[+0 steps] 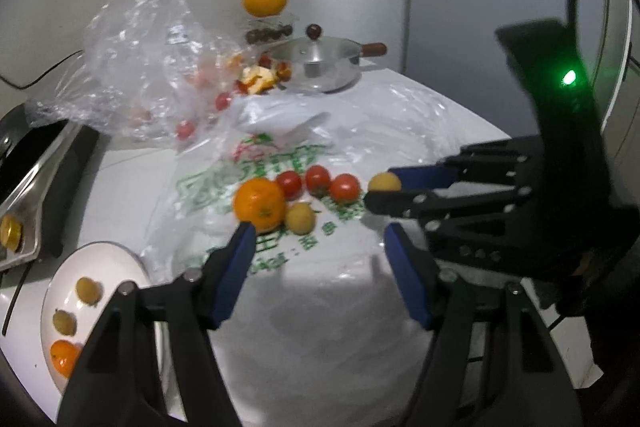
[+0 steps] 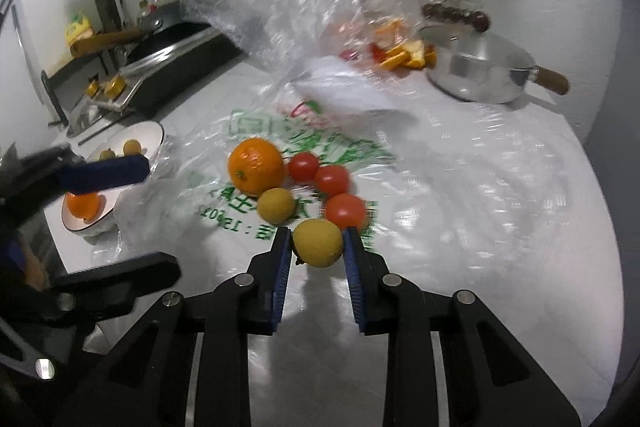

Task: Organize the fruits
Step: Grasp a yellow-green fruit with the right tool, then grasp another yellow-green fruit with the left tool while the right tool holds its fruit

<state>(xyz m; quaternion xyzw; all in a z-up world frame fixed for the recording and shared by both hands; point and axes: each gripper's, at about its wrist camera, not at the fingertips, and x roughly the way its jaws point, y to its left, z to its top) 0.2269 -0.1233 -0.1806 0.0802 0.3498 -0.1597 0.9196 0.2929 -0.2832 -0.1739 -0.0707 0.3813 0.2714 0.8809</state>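
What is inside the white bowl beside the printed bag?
The bowl holds one orange and two small yellow-green fruits. The left gripper covers the bowl's near side, so anything there cannot be seen.

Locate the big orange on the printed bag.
The orange lies left of centre in the right wrist view, on the printed bag, with the tomato to its right.
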